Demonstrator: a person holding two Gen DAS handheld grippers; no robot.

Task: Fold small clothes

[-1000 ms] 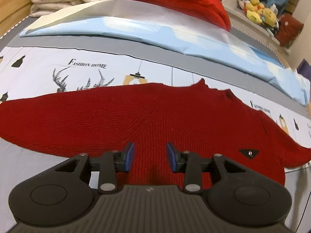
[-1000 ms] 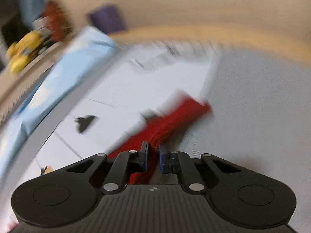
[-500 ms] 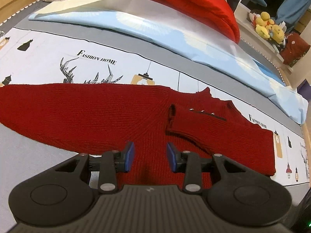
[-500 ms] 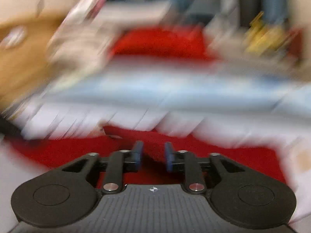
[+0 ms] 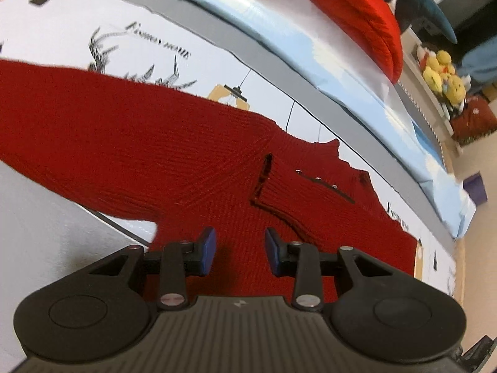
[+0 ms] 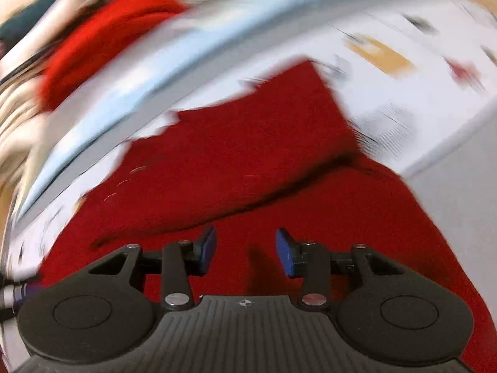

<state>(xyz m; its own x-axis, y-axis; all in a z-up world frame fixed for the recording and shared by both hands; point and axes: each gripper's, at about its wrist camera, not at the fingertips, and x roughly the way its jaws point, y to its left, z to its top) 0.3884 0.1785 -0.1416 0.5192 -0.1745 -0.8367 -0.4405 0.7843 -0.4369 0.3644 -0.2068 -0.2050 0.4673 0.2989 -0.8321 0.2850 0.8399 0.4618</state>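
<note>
Red sweater (image 5: 192, 155) flat on bed (image 5: 46, 217); right sleeve (image 5: 313, 199) folded across chest, left sleeve at 9 o'clock unfolded. Left gripper (image 5: 239, 245) and right gripper (image 6: 245, 248) agape, empty; right view blurred, probably hovering.

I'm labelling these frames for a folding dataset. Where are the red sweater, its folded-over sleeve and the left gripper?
red sweater (image 5: 130, 143): left wrist view, on the flat knit body.
folded-over sleeve (image 5: 313, 199): left wrist view, on the sleeve lying across the body.
left gripper (image 5: 239, 250): left wrist view, midway between the open blue fingertips.

Red knit sweater (image 5: 174, 155), flat, one sleeve folded inward
</note>
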